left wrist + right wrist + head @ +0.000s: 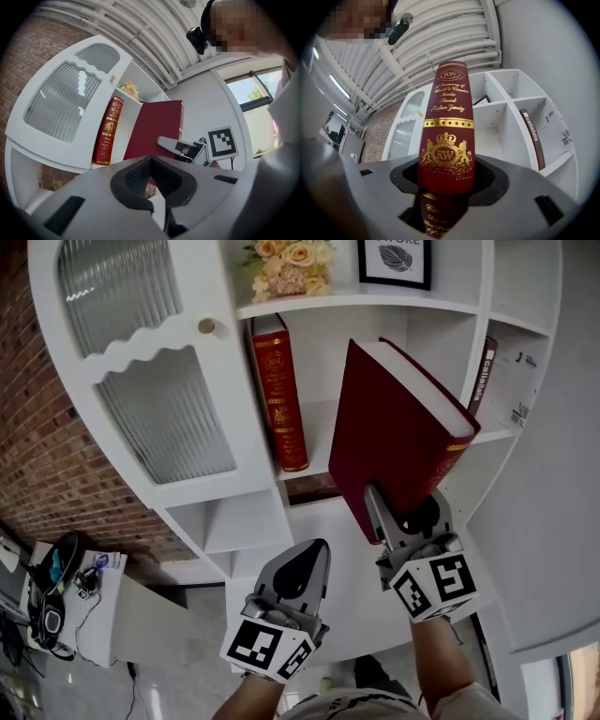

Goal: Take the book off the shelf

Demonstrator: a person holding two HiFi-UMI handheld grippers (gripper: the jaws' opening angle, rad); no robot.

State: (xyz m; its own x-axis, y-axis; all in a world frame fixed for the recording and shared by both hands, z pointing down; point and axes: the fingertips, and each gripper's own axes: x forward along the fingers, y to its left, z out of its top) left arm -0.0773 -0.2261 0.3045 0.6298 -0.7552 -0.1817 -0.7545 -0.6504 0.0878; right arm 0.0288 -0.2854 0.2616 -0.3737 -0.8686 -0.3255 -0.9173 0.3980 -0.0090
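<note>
1. Right gripper [401,514] clamps the book [394,427] at its lower end, tilted, clear of the shelf [323,423].
2. Left gripper [305,563] seems closed on nothing, alongside.
3. A second volume [278,395] stands upright on the shelf.

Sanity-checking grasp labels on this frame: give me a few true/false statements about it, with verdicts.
1. The right gripper grips a red book. True.
2. The left gripper also holds that book. False: it is shut on nothing, apart from the book.
3. A second book stands upright on the shelf. True.
4. The flowers sit on the level below the second book. False: they sit on the level above it.
</note>
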